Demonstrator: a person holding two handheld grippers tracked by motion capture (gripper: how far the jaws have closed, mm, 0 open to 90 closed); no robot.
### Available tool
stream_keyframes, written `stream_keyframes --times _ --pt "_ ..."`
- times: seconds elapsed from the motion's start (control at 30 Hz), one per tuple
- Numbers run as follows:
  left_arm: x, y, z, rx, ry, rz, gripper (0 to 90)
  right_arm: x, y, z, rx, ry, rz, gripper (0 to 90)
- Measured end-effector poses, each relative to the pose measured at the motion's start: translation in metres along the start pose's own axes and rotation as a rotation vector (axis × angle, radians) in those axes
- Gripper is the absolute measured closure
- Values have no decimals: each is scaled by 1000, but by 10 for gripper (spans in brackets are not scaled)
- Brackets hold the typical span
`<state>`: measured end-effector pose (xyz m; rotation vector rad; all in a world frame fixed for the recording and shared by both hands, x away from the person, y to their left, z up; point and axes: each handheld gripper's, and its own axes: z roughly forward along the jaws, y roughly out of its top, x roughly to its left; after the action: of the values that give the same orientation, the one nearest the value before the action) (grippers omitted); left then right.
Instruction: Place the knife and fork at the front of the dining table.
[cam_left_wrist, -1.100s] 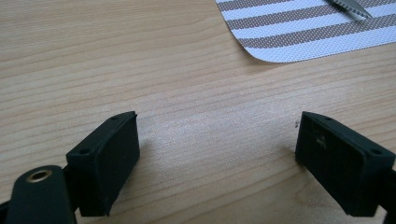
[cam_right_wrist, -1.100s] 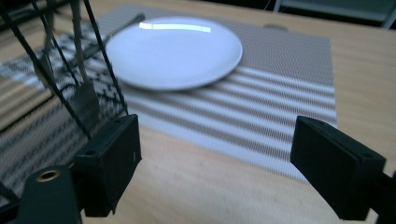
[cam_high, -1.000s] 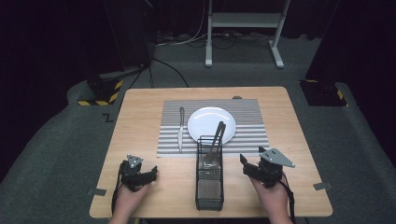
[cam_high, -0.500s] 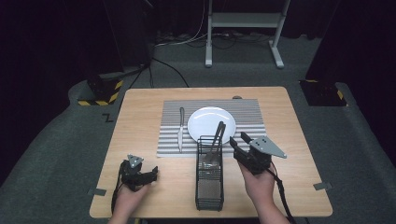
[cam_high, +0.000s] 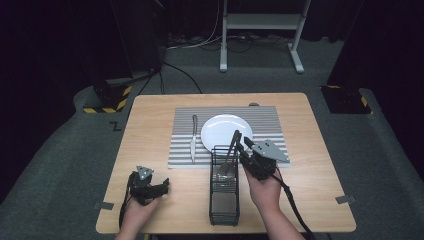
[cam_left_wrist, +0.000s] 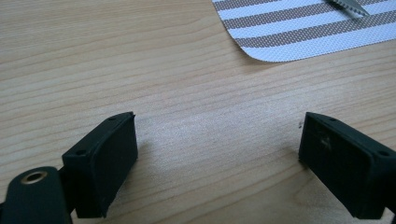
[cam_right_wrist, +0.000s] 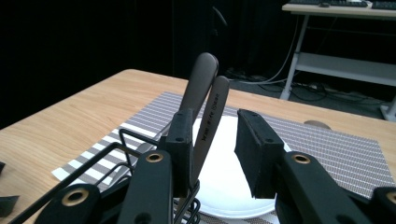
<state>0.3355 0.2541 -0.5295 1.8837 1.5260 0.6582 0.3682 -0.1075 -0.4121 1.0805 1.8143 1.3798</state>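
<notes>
My right claw (cam_high: 244, 145) has swung in from the bare tabletop (cam_high: 310, 165) on the right and now sits at the far end of the wire caddy (cam_high: 223, 192), right at the two utensil handles (cam_right_wrist: 205, 98) leaning out of it; my left claw (cam_high: 159, 188) has stayed parked near the front left. The striped placemat (cam_high: 270, 120) already carries a white plate (cam_high: 222, 131) with a knife (cam_high: 193, 137) laid just left of it, so I judge the caddy holds the cutlery still to be set out, and the handles stand tilted toward the plate, which makes them easy to reach from this side.

In the right gripper view the jaws stand partly apart, straddling the handles: the left jaw seems to touch the nearer handle, the right jaw is clear of it, so nothing is clamped yet. The left claw (cam_left_wrist: 217, 158) is wide open and empty, hovering low over bare wood near the placemat's corner (cam_left_wrist: 261, 51).
</notes>
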Motion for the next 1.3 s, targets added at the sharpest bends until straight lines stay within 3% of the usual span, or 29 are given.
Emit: stream_keyframes --times 0.1,0.6,1.0,1.2,1.3 --pt "0 0 0 1 -1 2 117 -3 0 5 4 7 26 669" --pt "0 0 0 2 -2 4 116 2 1 12 2 23 32 680" --pt "0 0 0 1 -3 4 115 3 -1 8 -19 20 39 838" --pt "0 0 0 1 -3 3 115 0 -2 7 -27 38 57 839" --pt "0 0 0 1 -3 3 115 -2 -3 9 -24 49 74 788"
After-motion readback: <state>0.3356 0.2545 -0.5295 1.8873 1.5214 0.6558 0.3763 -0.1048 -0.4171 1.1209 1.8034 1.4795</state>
